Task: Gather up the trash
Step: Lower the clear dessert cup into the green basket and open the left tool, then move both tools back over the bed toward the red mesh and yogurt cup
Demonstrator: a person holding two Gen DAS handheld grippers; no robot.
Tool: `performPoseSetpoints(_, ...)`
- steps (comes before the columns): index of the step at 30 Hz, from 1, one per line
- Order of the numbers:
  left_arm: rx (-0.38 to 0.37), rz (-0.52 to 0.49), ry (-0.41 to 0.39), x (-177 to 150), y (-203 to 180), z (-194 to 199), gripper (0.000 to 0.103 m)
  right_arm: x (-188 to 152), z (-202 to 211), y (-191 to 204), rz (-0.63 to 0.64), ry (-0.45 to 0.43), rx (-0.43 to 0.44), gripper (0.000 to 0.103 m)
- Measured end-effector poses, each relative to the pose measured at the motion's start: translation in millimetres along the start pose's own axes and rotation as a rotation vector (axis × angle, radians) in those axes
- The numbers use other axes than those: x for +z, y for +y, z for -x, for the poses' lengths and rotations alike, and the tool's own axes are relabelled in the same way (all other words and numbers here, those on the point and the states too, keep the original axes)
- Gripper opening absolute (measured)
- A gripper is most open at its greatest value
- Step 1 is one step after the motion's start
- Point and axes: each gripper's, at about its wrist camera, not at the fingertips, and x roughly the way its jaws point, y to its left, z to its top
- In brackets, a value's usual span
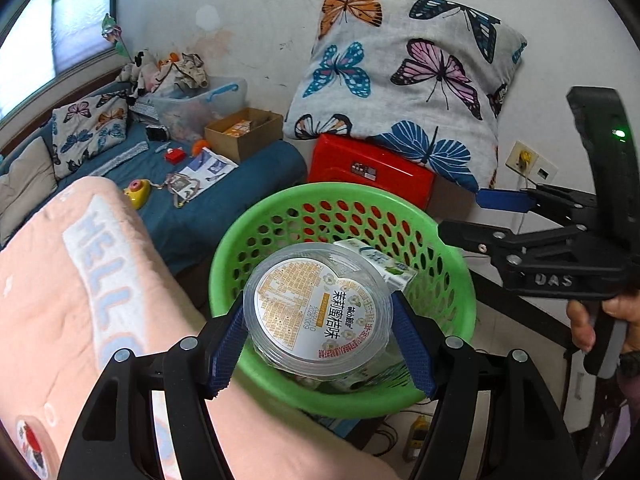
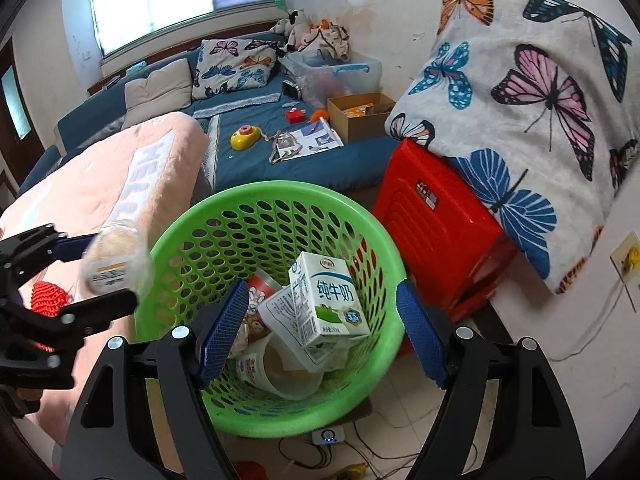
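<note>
My left gripper [image 1: 320, 336] clamps the clear cup [image 1: 318, 304] above the green basket [image 1: 460, 280]; my right gripper [image 2: 320, 328] hangs open, empty. Risk: releasing off-centre may bounce the cup off the rim or milk carton [image 2: 328, 300].

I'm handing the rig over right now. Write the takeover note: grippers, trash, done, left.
Left gripper: shut on the clear plastic cup, held over the green basket.
Right gripper: open, empty, above the basket.
In the basket: milk carton, a white tub, other packaging.
Done: several pieces binned.
Left: release the cup into the basket, then probably check the bed for more; a paper leaflet lies there.
</note>
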Motion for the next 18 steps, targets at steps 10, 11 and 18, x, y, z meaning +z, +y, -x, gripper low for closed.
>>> performPoseSetpoints(10, -0.015, -0.006, 0.014, -7, -5, -2, 0.077, -6, 11, -3, -0.009, -0.006, 0.005, 0.076)
performPoseSetpoints(11, -0.012, -0.007, 0.014, -9, -4, 1, 0.077, -6, 11, -2, -0.007, -0.005, 0.009, 0.076)
performPoseSetpoints(18, 0.038, 0.006, -0.007, -27, 18, 35, 0.077, -8, 19, 14, 0.023, -0.020, 0.039, 0.076)
